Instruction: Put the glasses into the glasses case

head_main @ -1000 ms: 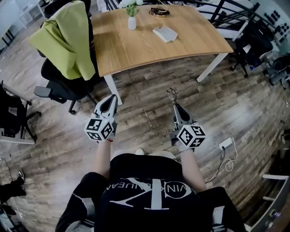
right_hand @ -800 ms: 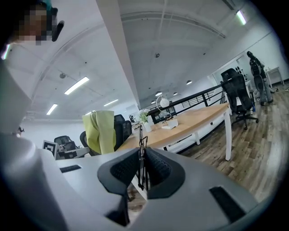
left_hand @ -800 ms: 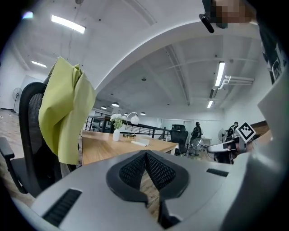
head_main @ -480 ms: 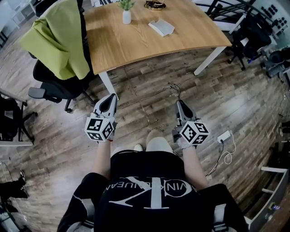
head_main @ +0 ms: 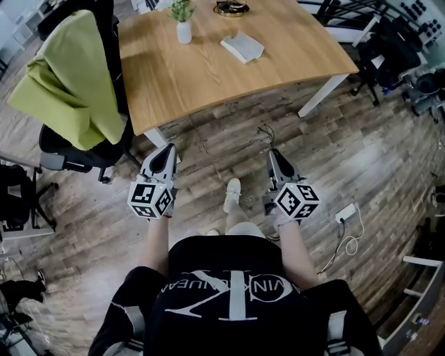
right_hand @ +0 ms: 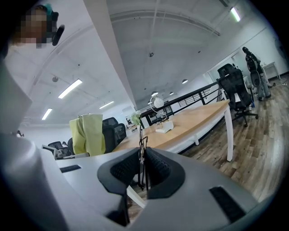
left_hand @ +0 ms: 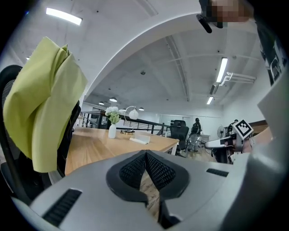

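Note:
My right gripper [head_main: 272,151] is shut on a thin dark-framed pair of glasses [head_main: 264,134], which sticks out past its tip over the wooden floor. In the right gripper view the glasses [right_hand: 142,146] stand upright between the pads of the gripper [right_hand: 141,163]. A pale glasses case [head_main: 242,47] lies on the wooden table [head_main: 299,52], far ahead of both grippers; it also shows as the pale case [right_hand: 165,129] and the case [left_hand: 140,140]. My left gripper [head_main: 169,148] is shut and holds nothing, its tip [left_hand: 146,156] pointing at the table.
An office chair draped with a green jacket [head_main: 69,80] stands left of the table. A white vase with a plant [head_main: 183,29] and a round dark object [head_main: 231,8] sit at the table's far side. A power strip and cable [head_main: 345,217] lie on the floor to the right.
The person has stepped towards the table, carrying both grippers forward. The table now sits nearer and a shoe shows between the grippers. The right gripper's hold on the glasses is unchanged.

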A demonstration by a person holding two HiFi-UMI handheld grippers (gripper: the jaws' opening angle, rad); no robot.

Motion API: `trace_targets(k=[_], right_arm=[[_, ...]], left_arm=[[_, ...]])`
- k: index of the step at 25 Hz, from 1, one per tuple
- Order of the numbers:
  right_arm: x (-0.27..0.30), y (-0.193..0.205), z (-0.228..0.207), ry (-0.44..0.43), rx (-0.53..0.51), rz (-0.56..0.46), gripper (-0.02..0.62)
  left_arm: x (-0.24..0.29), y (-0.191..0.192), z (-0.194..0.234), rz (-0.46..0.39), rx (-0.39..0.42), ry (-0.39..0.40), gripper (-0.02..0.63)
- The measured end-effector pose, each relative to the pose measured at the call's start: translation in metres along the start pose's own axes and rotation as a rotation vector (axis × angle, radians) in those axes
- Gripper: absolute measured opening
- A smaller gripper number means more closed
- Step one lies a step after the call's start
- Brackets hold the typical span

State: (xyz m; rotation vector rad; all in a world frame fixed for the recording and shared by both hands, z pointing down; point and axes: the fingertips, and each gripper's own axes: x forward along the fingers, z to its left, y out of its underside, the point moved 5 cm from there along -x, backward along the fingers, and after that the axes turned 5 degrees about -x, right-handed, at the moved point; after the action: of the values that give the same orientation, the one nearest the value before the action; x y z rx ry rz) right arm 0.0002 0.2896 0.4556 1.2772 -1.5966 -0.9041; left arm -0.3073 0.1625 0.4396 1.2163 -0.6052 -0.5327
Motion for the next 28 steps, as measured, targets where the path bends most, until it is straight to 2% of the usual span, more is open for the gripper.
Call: trace_targets(k=[12,28], right_arm=[[0.090,-0.044,-0.044,-0.044,0.003,0.034,0.051],[0.166,-0.078,-0.103,-0.114,-0.001,0.078,0.051]], left_arm=[[0.097,-0.025,0.014,0.022,0.001,0.006,0.017],[0.190,-0.040,0.018,0.021,-0.010,-0.036,0.017]])
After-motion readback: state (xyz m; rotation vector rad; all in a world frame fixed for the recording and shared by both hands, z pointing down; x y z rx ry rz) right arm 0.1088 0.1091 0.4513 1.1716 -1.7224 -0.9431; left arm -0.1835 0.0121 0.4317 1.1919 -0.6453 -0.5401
